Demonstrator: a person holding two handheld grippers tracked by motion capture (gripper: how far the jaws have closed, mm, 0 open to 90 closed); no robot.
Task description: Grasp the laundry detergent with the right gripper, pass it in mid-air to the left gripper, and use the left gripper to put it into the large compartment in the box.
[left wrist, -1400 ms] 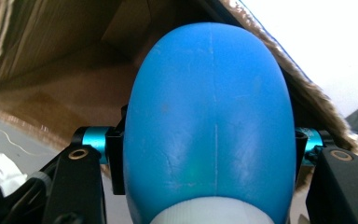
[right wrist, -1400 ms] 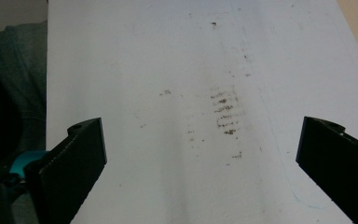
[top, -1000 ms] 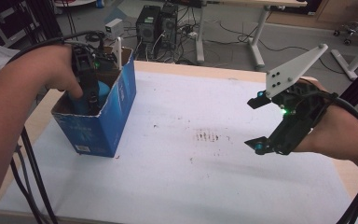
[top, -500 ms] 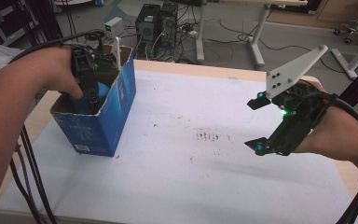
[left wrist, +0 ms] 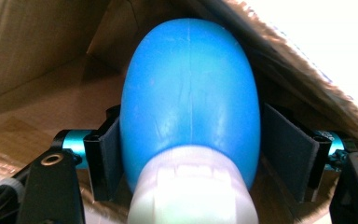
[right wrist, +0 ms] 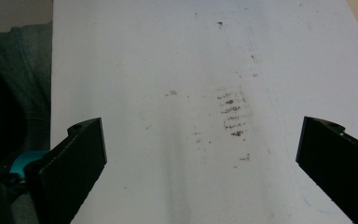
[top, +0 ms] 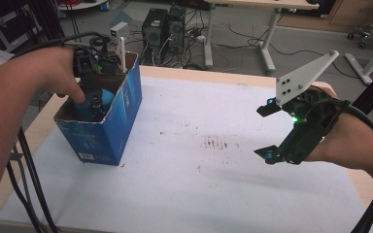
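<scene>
High view, left of the frame: the left gripper (top: pixel 94 99) reaches down into the blue cardboard box (top: pixel 121 121), where a blue bulb (left wrist: pixel 191 93) with a white cap sits between its jaws, which have just been opening; whether the pads touch it is unclear. At right, the right gripper (top: pixel 268 131) hovers over the white table (top: pixel 184 184), jaws wide apart and empty.

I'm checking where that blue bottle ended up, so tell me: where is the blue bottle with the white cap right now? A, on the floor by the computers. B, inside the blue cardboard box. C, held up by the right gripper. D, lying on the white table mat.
B: the blue bottle sits within the brown inner walls of the blue cardboard box, between the jaws of the left gripper.
</scene>
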